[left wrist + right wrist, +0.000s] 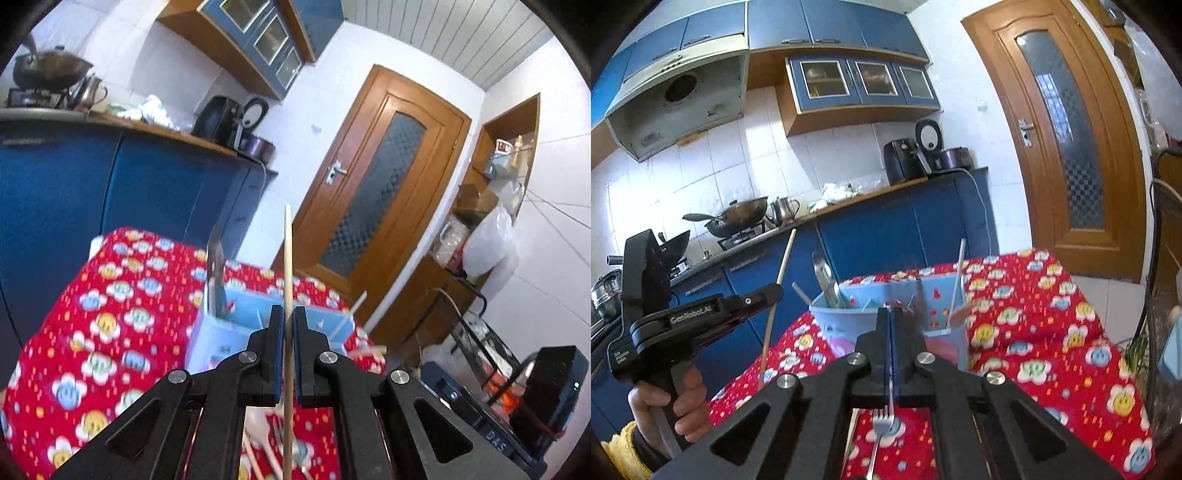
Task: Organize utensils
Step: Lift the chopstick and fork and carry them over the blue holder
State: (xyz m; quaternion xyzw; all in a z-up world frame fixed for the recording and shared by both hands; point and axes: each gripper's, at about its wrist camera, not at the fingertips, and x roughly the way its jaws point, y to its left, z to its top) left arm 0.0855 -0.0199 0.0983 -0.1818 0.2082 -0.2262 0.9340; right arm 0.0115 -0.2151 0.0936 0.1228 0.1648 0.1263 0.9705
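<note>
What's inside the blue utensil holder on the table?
The blue utensil holder holds metal utensils on its left and a white stick on its right. Its floor is hidden.

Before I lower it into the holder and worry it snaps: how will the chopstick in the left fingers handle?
The chopstick looks thin, wooden and straight, so probably stiff and light. Pinched mid-length by the left gripper, it may pivot or slip if it bumps the blue holder.

Black gripper (768, 295), silver screws; yellow fleece sleeve (622, 448).

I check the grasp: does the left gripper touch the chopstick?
Touching. In the left wrist view the left gripper is shut on the chopstick, pads pressed against both sides.
</note>
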